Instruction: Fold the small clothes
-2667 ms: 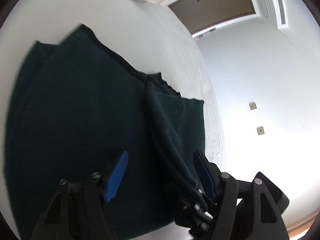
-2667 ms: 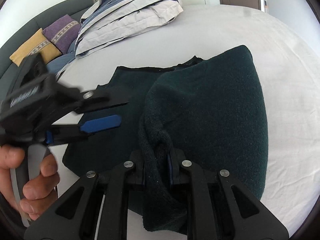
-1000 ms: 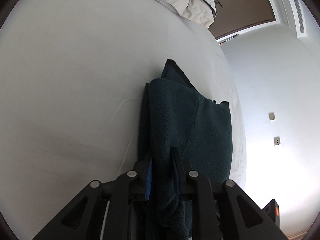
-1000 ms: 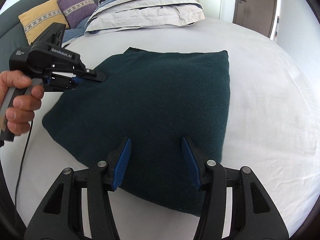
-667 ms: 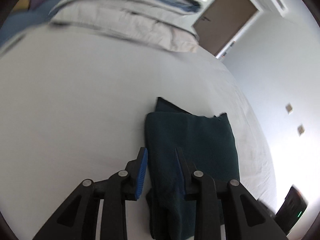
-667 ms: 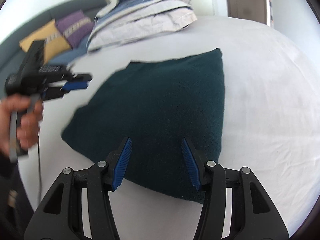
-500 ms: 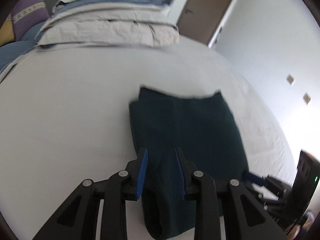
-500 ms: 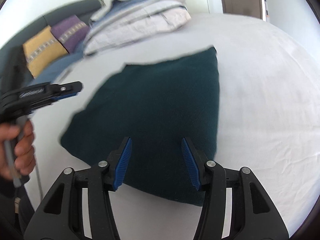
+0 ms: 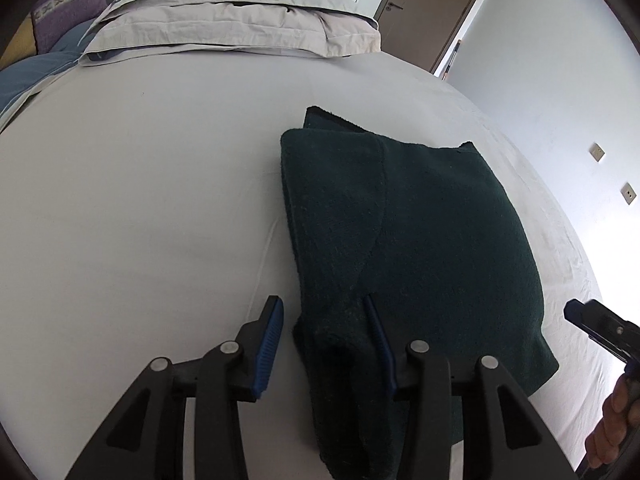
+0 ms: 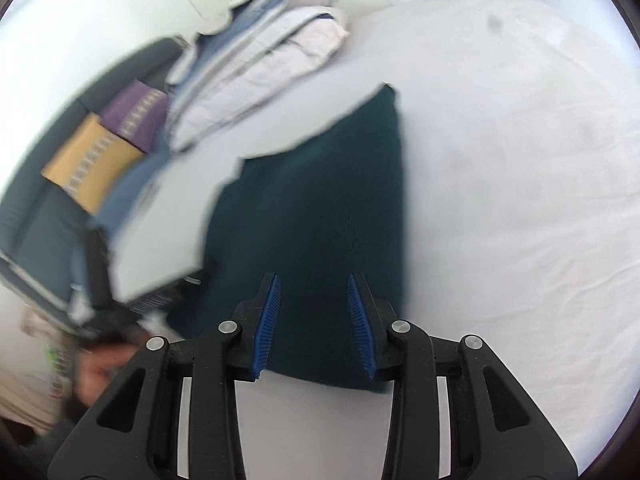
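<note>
Left hand-held gripper (image 9: pixel 324 344): bottom middle of the left wrist view, jaws opening; the near corner of the garment lies between the blue pads (image 9: pixel 269 342), with a clear gap at the left pad, so it is released, not clamped.
Right hand-held gripper (image 10: pixel 314 322): bottom middle of the right wrist view, jaws closing; the pads stand apart over the garment's near edge and press on nothing. Its tip also shows at the right edge of the left wrist view, with a person's hand (image 9: pixel 614 428) below it.
Garment (image 9: pixel 404 240): dark green, thick knit, folded into a rough rectangle, lying flat on the bed. In the left wrist view its long axis runs from the bottom middle up toward the upper middle, with the narrow far end pointing at the bedding; a black-trimmed corner sticks out at that far end. A diagonal fold line crosses its left half.
Bed (image 9: pixel 140 200): white sheet, mostly smooth, creased along the right side.
Bedding (image 9: pixel 232 20): a pile of folded grey and blue covers at the top of the frame, well apart from the garment.
Cushions (image 10: pixel 116 136): purple and yellow, on a dark sofa at the left of the right wrist view, blurred.
Room: brown door (image 9: pixel 432 4) at upper right, pale wall (image 9: pixel 560 80) with two small plates.
</note>
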The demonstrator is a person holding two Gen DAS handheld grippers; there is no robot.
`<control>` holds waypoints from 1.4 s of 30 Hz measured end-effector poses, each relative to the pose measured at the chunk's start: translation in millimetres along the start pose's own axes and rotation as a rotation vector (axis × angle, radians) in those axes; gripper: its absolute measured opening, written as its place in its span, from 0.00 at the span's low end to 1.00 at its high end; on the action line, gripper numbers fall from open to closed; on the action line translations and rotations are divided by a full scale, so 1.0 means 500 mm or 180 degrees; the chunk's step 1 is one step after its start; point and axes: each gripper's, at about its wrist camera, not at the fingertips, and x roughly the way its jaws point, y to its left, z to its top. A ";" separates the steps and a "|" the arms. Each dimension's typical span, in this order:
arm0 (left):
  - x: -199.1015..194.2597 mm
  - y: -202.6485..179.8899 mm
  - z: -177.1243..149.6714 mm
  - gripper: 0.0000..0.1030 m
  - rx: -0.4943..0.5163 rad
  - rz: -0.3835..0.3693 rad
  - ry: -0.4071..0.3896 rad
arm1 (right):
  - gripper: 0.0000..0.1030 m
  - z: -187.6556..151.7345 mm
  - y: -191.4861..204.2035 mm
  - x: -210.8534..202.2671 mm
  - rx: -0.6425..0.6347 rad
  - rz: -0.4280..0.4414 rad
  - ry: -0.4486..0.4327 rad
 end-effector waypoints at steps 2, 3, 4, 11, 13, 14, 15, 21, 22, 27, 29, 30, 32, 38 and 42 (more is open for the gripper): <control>0.000 -0.002 -0.002 0.46 0.0023 0.0015 0.0007 | 0.33 -0.013 -0.004 0.025 -0.0002 0.0131 0.0175; 0.001 -0.004 -0.001 0.46 0.0027 0.0016 0.0010 | 0.33 -0.026 -0.021 0.053 0.0043 0.0101 0.0378; 0.000 -0.004 0.001 0.46 0.0019 0.0006 0.0016 | 0.29 -0.035 -0.039 0.073 0.0114 0.0089 0.0509; -0.098 -0.029 0.044 0.42 0.0072 0.0137 -0.0333 | 0.25 -0.024 -0.105 0.021 0.0481 0.0469 0.0430; -0.106 -0.057 0.066 0.42 0.0173 0.0015 -0.0351 | 0.25 0.013 -0.103 0.001 0.0527 0.0614 0.0365; -0.101 -0.069 0.079 0.42 0.0203 -0.0033 -0.0355 | 0.25 0.033 -0.105 -0.001 0.0577 0.0671 0.0328; -0.089 -0.081 0.093 0.42 0.0240 -0.0032 -0.0354 | 0.25 0.057 -0.101 -0.004 0.0621 0.0718 0.0291; 0.028 -0.104 0.161 0.42 0.0229 0.0109 -0.0069 | 0.28 0.213 -0.097 0.085 0.0961 0.1016 0.0345; 0.045 -0.107 0.167 0.42 0.0239 0.0120 -0.0021 | 0.28 0.234 -0.100 0.114 0.0999 0.1040 0.0396; 0.140 -0.122 0.165 0.44 0.0503 0.0311 0.0243 | 0.22 0.285 -0.134 0.263 0.1122 0.0581 0.0695; 0.146 -0.121 0.165 0.45 0.0504 0.0288 0.0197 | 0.07 0.296 -0.166 0.283 0.1238 0.0397 0.0653; 0.148 -0.117 0.165 0.45 0.0490 0.0260 0.0187 | 0.04 0.295 -0.187 0.288 0.1313 0.0380 0.0642; 0.152 -0.110 0.164 0.45 0.0459 0.0196 0.0160 | 0.00 0.297 -0.231 0.301 0.1530 0.0463 0.0654; 0.152 -0.113 0.163 0.45 0.0507 0.0229 0.0127 | 0.06 0.296 -0.229 0.268 0.1426 0.0496 0.0480; 0.151 -0.113 0.158 0.45 0.0512 0.0217 0.0099 | 0.30 0.261 -0.186 0.175 0.1306 0.0790 0.0331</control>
